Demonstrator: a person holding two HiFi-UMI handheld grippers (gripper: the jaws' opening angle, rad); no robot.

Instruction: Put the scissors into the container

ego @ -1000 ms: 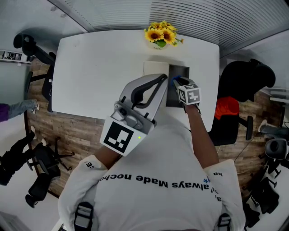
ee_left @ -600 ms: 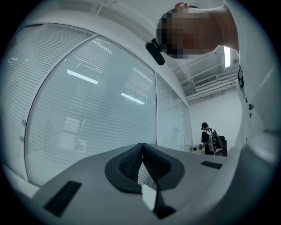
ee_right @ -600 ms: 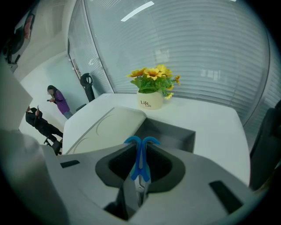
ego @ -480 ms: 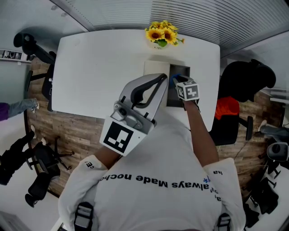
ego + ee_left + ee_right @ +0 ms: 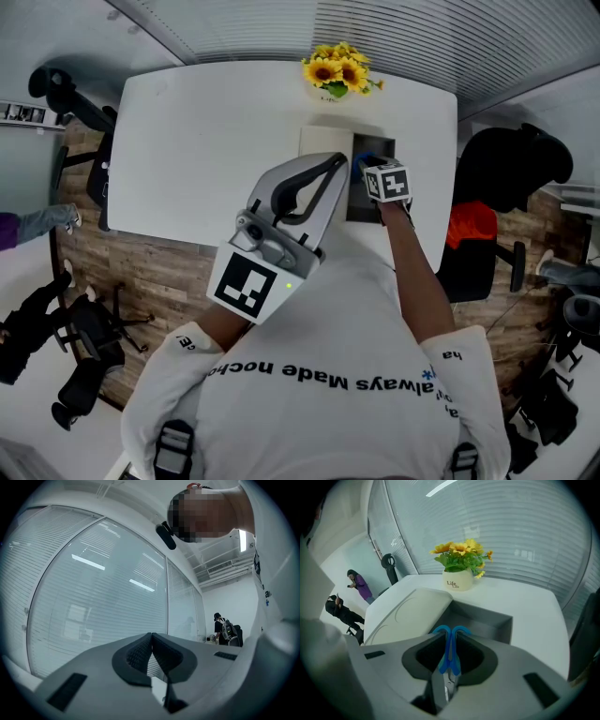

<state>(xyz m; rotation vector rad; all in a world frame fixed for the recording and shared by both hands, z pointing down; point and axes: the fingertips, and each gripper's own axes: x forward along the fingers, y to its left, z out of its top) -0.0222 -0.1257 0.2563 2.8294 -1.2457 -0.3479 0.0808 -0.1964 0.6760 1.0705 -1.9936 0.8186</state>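
Ahead of the right gripper (image 5: 370, 171), head view: dark container (image 5: 357, 197) sits open on the table (image 5: 206, 122), with its lid (image 5: 323, 141) just beside it on the side toward the left gripper (image 5: 330, 167). Flowers (image 5: 337, 73) stand beyond both. The blue of the scissors (image 5: 362, 159) shows at the jaw tips, over the container. The marker cube and forearm cover the container's near end. Left gripper view: jaws pressed together on nothing, aimed up at a blinded glass wall. Likely parked high to keep clear of the drop. No table is visible from it. Right gripper view: jaws clamped on the scissors (image 5: 453, 665), handle loops forward and poking past the tips. The container (image 5: 487, 620) lies directly ahead and below, so a release should fall inside. The blades run back into the gripper's throat and are hard to make out. The jaws hide the container's near floor.
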